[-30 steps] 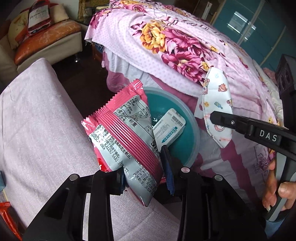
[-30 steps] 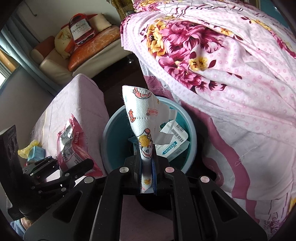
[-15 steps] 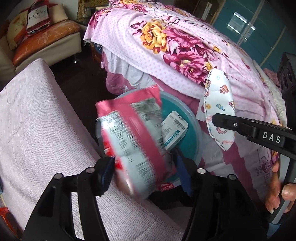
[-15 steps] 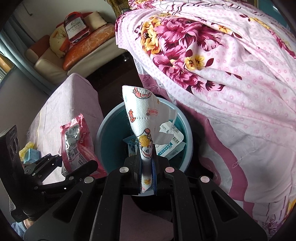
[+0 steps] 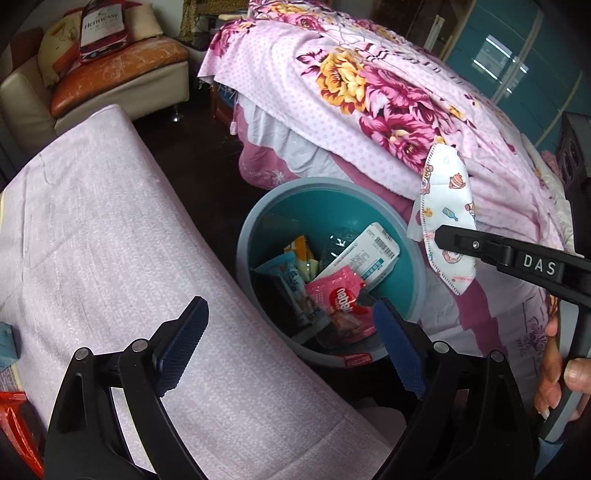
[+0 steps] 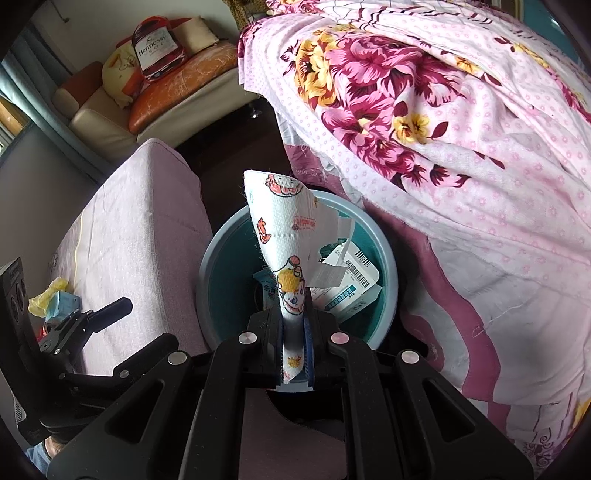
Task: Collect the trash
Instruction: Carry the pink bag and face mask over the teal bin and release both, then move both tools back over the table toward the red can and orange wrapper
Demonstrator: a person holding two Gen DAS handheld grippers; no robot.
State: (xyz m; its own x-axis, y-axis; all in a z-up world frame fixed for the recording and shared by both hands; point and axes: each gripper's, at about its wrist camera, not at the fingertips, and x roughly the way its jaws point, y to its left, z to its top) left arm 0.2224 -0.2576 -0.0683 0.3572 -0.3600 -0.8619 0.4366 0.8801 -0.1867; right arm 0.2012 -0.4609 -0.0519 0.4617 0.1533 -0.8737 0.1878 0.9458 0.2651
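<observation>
The left gripper (image 5: 288, 325) stands wide apart and holds nothing, its blue-padded fingers (image 5: 183, 341) poised over the near rim of the round teal plastic bin (image 5: 258, 221). One finger hangs above the pale pink textured bedspread (image 5: 92, 229) on the left; the other hangs over the bin's near right side.

Inside the bin lies a heap of trash. A pink and red crinkled snack packet (image 5: 341, 299) sits on top at the near side, a light blue wrapper (image 5: 291, 280) just to its left. A small orange and yellow wrapper (image 5: 301, 253) lies farther back, and a white flat packet with a barcode and a teal stripe (image 5: 365, 254) leans against the bin's right inner wall.

The right gripper (image 6: 294, 325) is clamped narrow on a white face mask printed with cartoon figures (image 6: 282, 229). The mask stands up from between the fingers, directly over the bin's opening (image 6: 221, 266). In the left wrist view the same mask (image 5: 448, 206) hangs at the right, above the bin's right rim, pinched by a black finger marked DAS (image 5: 517, 258). The person's right hand (image 5: 557, 373) wraps the handle at the far right edge.

A floral pink quilt with magenta and yellow blossoms (image 5: 369, 92) drapes over the bed to the right of the bin. Far off on the left, an orange-cushioned cream sofa (image 5: 110, 74) carries a bottle-shaped Hennessy cushion (image 5: 103, 27).
</observation>
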